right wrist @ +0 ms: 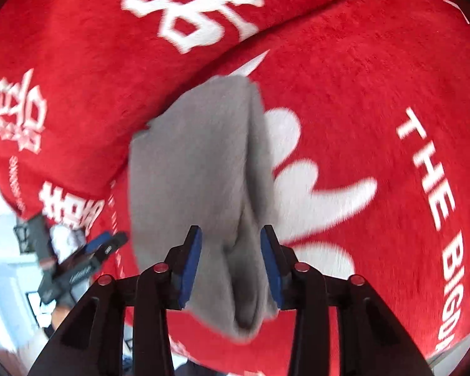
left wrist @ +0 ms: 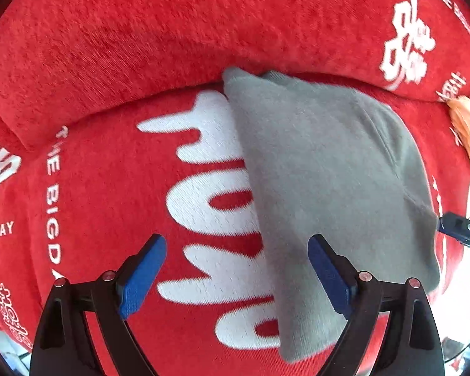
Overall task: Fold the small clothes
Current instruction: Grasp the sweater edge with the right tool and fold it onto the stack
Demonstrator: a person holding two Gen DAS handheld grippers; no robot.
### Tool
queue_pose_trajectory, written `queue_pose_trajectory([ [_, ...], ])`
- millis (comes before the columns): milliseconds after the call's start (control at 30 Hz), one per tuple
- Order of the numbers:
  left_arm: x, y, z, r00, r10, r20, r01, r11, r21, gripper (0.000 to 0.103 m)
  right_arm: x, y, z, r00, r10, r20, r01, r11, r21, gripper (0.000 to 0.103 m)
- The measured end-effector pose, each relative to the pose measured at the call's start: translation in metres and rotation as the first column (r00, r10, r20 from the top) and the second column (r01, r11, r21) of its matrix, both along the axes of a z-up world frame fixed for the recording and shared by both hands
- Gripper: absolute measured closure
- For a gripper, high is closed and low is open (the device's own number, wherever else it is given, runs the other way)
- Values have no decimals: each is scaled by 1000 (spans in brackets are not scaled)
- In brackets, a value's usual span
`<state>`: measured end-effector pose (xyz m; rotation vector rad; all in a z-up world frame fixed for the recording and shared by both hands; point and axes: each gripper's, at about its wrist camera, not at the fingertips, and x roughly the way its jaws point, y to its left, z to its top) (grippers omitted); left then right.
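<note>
A small grey garment [left wrist: 322, 181] lies folded lengthwise on a red plush seat [left wrist: 109, 219] printed with large white letters. My left gripper [left wrist: 236, 241] hangs open and wide above the garment's near left edge. That edge runs between its fingers, closer to the right one, and neither pad touches it. In the right wrist view the grey garment [right wrist: 200, 163] stretches away from my right gripper [right wrist: 232, 232]. Its near bunched end sits between the half-open blue pads, which do not pinch it. My left gripper [right wrist: 112, 238] shows at the garment's left side.
The red backrest [left wrist: 172, 31] with white characters rises right behind the garment. An orange-and-white object [left wrist: 467, 131] lies at the seat's right edge. Beyond the seat's left side, a pale floor and room [right wrist: 6, 250] are visible.
</note>
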<state>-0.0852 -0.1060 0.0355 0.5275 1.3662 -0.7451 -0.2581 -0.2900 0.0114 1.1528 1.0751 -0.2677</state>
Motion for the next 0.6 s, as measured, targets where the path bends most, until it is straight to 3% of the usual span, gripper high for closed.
queue_pose_trajectory([
  [33, -6, 2, 0, 1000, -9, -12, 9, 1000, 7, 11, -3, 8, 2, 1000, 21, 0, -21, 1000, 3, 45],
  [100, -20, 4, -9, 999, -23, -40, 24, 999, 32, 11, -5, 23, -3, 997, 74, -31, -74, 997, 9, 47],
  [133, -25, 6, -12, 998, -23, -51, 25, 999, 36, 11, -7, 28, -7, 995, 91, -43, -91, 996, 13, 80],
  [167, -32, 8, -16, 998, -25, -64, 28, 999, 41, 11, -8, 34, -12, 993, 109, -48, -108, 994, 26, 97],
  [300, -48, 20, -33, 997, -49, -52, 52, 996, 72, 10, -15, 39, -17, 996, 64, -57, -62, 997, 36, 96],
  [400, -52, 31, -42, 998, -37, -55, 41, 996, 75, 2, -37, 29, -49, 993, -18, -116, 30, 994, 104, 95],
  [467, -54, 35, -41, 998, -24, -61, 29, 996, 79, 2, -46, 26, -59, 994, -40, -101, 54, 990, 134, 90],
  [600, -60, 38, -34, 999, -42, -32, 45, 994, 100, 2, -42, 34, -46, 991, 25, -131, -18, 998, 55, 85],
])
